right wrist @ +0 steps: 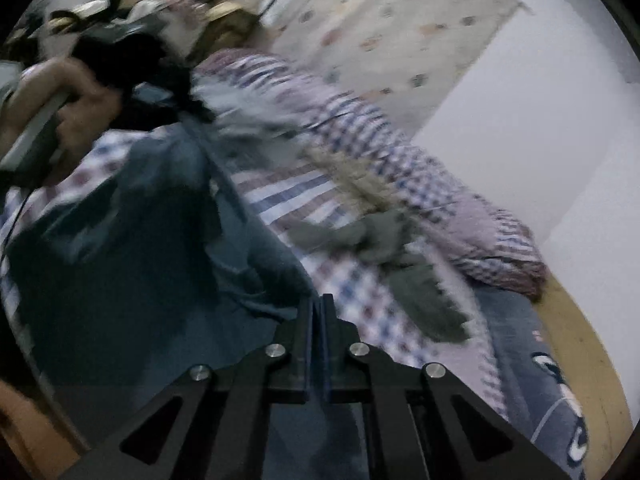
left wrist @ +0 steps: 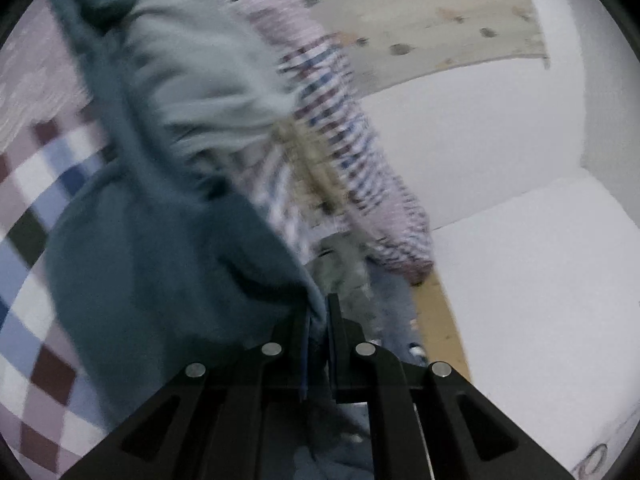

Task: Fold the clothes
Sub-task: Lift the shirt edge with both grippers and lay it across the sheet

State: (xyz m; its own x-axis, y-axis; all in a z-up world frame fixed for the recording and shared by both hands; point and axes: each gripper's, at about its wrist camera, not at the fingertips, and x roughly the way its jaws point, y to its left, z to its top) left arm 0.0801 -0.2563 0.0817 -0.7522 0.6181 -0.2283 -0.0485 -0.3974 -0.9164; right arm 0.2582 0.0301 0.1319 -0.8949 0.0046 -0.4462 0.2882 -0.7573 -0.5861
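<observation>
teal garment (left wrist: 168,240) hangs in the air above the bed (left wrist: 28,208), which carries a checked cover, and both tools hold it. the left tool (left wrist: 318,320) has its jaws nearly together with an edge of the teal cloth pinched between them. the right tool (right wrist: 319,312) is also narrow and, as far as the blur allows, it grips another part of the same edge. in the right wrist view a hand (right wrist: 76,112) holding the other tool shows at the upper left.

i judge the cloth soft and light, maybe a knit; it drapes in deep folds and has no stiffness, so it will sag between two grips. it is better to hold it at corners or along a hem or shoulder seam, well apart, so the panel stays flat when it is laid down.

other clothes lie on the bed: a plaid shirt (right wrist: 360,128), an olive piece (right wrist: 416,280) and a navy printed piece (right wrist: 552,380) (all unfolded). no basket or box is visible, so nothing can be said about containers.
</observation>
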